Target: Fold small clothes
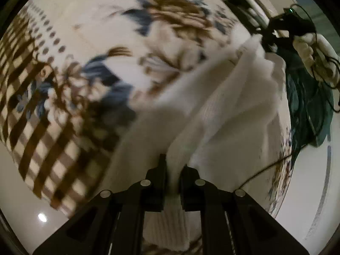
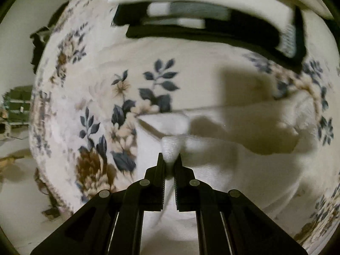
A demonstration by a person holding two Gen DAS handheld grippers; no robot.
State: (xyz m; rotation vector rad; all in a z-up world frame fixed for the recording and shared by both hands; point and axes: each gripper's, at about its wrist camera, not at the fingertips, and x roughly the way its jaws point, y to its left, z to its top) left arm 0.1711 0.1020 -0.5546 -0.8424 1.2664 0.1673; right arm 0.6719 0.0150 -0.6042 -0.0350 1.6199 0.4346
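We have the left gripper [image 1: 173,170] clamped on one edge of the white garment [image 1: 223,114] and the right gripper [image 2: 170,159] pinching another bunched edge, the cloth stretched between them above the floral sheet [image 2: 148,63].

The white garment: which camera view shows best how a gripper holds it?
The right wrist view. It is sharper, and a bunched fold of the white garment sits pinched in the right gripper. The left wrist view is blurred; the left gripper also clamps the cloth there, with fewer details.
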